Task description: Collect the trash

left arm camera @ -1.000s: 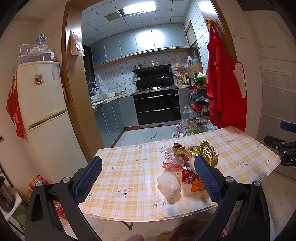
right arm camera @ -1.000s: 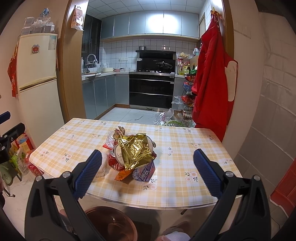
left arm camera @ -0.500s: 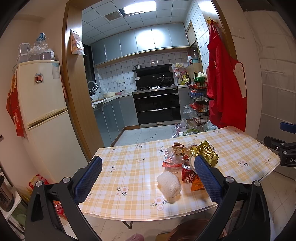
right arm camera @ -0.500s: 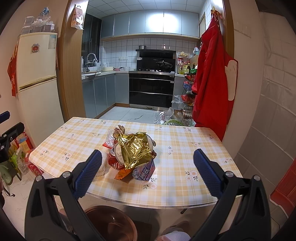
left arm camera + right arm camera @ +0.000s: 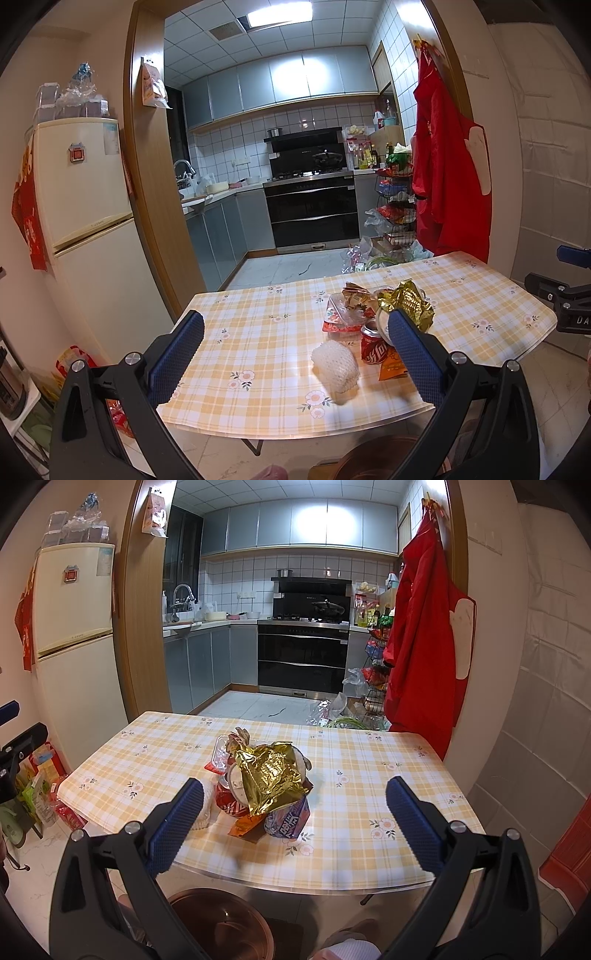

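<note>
From the left wrist camera we see our left gripper (image 5: 295,339) held above the near edge of the table (image 5: 258,325), its blue-padded fingers (image 5: 177,354) spread wide with nothing between them. The trash sits in a small heap on the checked, flower-printed cloth, toward the right of this view. Nearest to us lies a white foam net (image 5: 336,365). Just right of it stands a red can (image 5: 373,349), with an orange wrapper (image 5: 392,369) flat on the cloth beside it. Behind them are a clear plastic tray (image 5: 341,314) and a crumpled gold foil bag (image 5: 408,304), partly hidden by the right-hand finger. At the far right edge of the view, part of our right gripper (image 5: 565,302) shows beside the table. Below the table's near edge we see the rim of a brown bin (image 5: 376,458).

From the right wrist camera our right gripper (image 5: 295,812) is also released, fingers (image 5: 413,830) wide apart and empty, held over the near edge of the table (image 5: 369,775). The heap lies just left of centre: the gold foil bag (image 5: 269,775) on top, the red can (image 5: 231,803) low at its left, a purple packet (image 5: 290,821) at its near right, the orange wrapper (image 5: 243,825) under them, the foam net (image 5: 207,808) partly behind the left finger. The brown bin (image 5: 221,926) stands on the floor below the near edge. Beyond the table is the kitchen, with a red apron (image 5: 417,635) hanging at right and a fridge (image 5: 74,627) at left.
</note>
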A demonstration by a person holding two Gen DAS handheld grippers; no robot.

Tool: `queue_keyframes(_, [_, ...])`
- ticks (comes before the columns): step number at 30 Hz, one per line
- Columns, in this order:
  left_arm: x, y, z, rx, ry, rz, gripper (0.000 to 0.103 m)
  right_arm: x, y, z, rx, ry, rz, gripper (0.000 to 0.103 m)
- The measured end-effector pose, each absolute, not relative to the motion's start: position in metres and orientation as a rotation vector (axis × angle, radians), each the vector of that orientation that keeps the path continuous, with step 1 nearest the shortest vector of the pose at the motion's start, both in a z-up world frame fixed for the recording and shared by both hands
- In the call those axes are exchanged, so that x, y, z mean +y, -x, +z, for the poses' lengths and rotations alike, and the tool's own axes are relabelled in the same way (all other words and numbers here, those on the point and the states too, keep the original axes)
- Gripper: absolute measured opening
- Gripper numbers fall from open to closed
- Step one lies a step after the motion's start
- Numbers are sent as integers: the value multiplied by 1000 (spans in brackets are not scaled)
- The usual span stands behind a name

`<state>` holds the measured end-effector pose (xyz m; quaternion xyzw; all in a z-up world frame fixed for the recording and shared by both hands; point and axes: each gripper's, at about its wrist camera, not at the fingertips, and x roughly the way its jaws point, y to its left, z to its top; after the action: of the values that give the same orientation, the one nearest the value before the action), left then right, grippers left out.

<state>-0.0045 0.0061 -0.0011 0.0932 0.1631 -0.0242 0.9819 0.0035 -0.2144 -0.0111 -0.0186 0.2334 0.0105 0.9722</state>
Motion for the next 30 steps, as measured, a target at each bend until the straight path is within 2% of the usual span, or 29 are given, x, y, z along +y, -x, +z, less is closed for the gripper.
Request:
queue_keyframes(15, [4, 2, -14, 336, -177, -79, 98, -214, -11, -27, 498, 14, 34, 97])
queue_keyframes(30, [22, -49, -92, 545, -120, -132, 98, -225, -59, -95, 625, -46, 39, 98])
